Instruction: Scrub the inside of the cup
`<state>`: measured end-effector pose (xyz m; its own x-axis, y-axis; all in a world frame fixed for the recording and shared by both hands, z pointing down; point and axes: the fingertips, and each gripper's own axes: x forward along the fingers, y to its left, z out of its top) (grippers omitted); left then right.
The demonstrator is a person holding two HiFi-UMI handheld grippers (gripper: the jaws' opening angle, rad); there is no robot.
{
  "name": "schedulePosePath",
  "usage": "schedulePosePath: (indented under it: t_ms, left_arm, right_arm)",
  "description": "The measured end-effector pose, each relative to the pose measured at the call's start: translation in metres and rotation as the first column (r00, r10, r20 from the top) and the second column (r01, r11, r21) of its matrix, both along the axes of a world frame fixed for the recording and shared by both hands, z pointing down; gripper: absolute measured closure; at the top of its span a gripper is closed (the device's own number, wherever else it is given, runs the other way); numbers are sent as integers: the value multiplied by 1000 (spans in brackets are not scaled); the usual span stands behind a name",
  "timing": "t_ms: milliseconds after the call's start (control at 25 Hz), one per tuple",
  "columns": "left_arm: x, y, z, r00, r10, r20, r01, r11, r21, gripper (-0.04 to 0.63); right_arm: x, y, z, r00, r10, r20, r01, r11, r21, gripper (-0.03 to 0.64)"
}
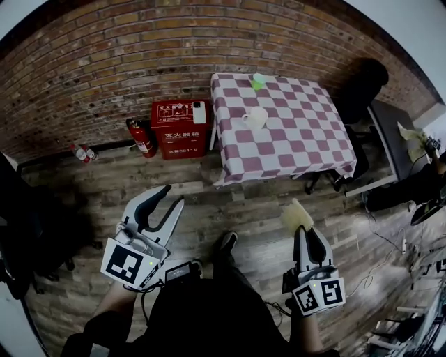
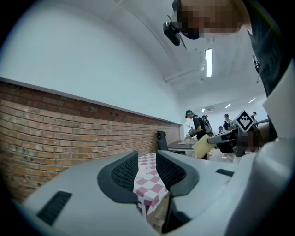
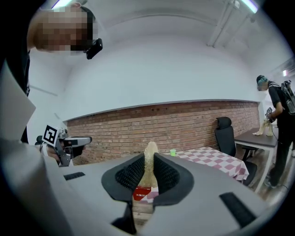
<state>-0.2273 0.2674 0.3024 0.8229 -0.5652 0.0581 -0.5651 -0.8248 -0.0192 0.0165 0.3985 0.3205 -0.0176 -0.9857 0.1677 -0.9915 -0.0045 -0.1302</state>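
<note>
Standing well back from the checkered worktop (image 1: pixel 300 139), the right hand-held gripper (image 1: pixel 301 229) clamps a yellowish sponge (image 1: pixel 295 215) ready for scrubbing, while the left hand-held gripper (image 1: pixel 173 195) gapes empty, presumably to steady the white cup (image 1: pixel 256 117) on the worktop (contents not visible from here).

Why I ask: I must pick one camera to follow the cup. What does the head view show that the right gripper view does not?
Only the head view: the white cup on the checked table, and the fire extinguisher on the floor. Only the right gripper view: the white upper wall and a ceiling light; the white cup cannot be seen there. Both: the sponge pinched in the right gripper's tongs, the left gripper, the small green cup, the red box and the brick wall.
</note>
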Motion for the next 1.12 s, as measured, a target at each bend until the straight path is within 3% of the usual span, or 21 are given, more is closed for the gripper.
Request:
schedulePosePath:
  t_ms: [80,160,240,400,760,1120]
  left_arm:
    - [2,-10,-3,999,-8,35,8,1000,25,474]
    - [6,-25,-11,998,-39,41,38,999,39,541]
    - [13,-44,-16,997,-62,44,61,998,36,565]
    - [40,-73,-27,997,-77,26,76,996,41,569]
    - [105,-112,-55,994,-103,-36,104,994,44,568]
    - [116,-178,-41,986,-153,-63,151,988,-29,568]
  right_arm:
    - [16,-18,1,1000,-3,11,2,1000,7,546]
    - [35,-40,-1,1000,-7,23,6,1000,15,546]
    - [54,-64,-7,999,-19,35,18,999,26,546]
    - [91,-105,-10,997,-57,55,56,998,30,546]
    - [147,-174,15,960,-162,227,167,986,-5,546]
    - [187,-240,39,950,-186,250,209,975,-70,546]
